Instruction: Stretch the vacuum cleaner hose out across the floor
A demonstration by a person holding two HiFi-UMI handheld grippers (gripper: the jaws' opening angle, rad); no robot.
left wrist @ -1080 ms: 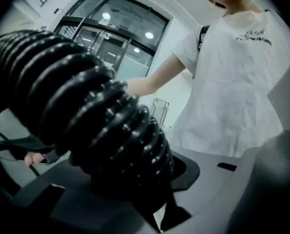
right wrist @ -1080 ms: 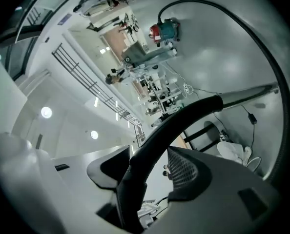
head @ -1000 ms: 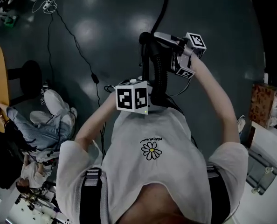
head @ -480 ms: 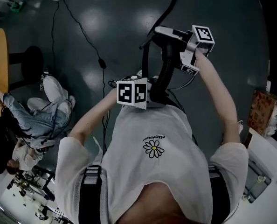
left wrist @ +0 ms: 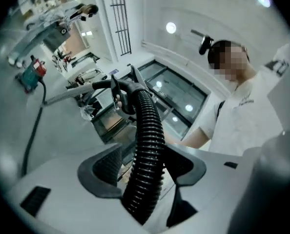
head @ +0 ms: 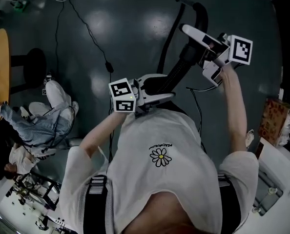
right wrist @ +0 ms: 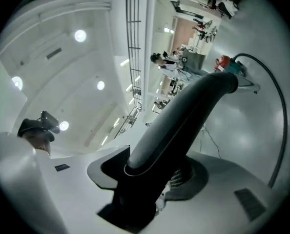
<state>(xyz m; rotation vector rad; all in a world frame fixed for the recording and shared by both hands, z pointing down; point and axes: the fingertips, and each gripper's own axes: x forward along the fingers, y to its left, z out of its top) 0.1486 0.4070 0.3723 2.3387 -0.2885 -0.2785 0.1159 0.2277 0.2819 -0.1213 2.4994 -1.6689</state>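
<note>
Head view steeply downward, all sharing hose [head: 178, 71]

A seated person [head: 42, 123] beside a round, seemingly wooden table [head: 1, 57].

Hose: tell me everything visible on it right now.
The hose is black, held up in front of the person. Its ribbed flexible stretch passes between the jaws of the left gripper, which have just been opening and don't clamp it. The right gripper is shut on its smooth, stiff-looking curved end.
</note>
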